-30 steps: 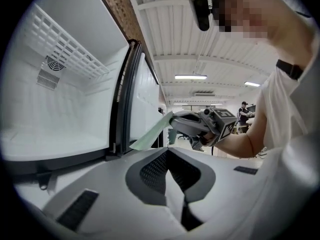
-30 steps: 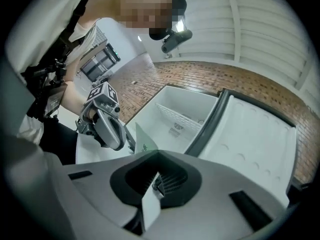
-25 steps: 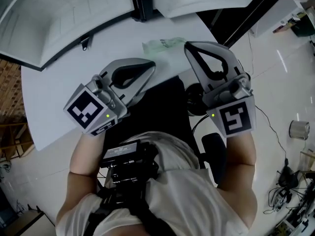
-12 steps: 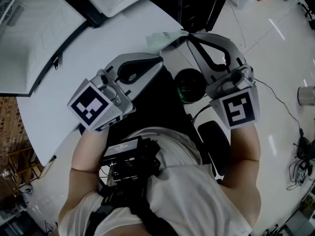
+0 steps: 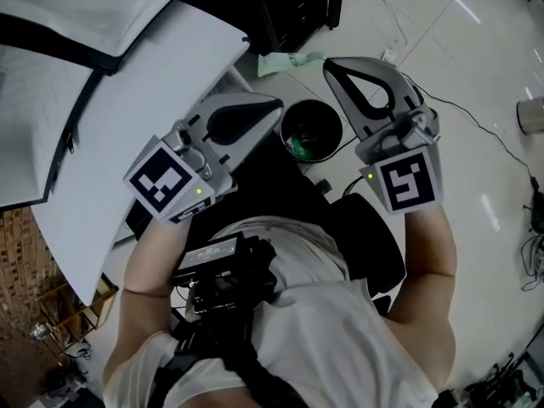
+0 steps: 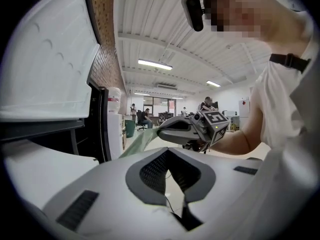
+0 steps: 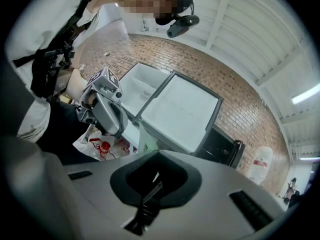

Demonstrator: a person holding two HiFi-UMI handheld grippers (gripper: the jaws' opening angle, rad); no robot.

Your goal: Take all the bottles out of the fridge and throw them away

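Right claw (image 5: 326,65) is clamped fully shut on what looks like a flattened green bottle (image 5: 287,61). It's pinching just one end, so the bottle sticks out in mid-air off the fridge (image 5: 170,66) corner, just past the bin (image 5: 338,119) rim. I'd guess that's lining up for the drop. Left claw (image 5: 275,106) is closed too, holding nothing, beside the bin.

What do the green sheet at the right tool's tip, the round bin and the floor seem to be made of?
Green sheet: probably thin plastic film. It is pale, slightly translucent, crumpled and limp.
Round bin: black with a dull finish, likely plastic, though the look leaves that open.
Floor: hard, glossy pale tiles or similar. It mirrors light streaks and shows faint joint lines.
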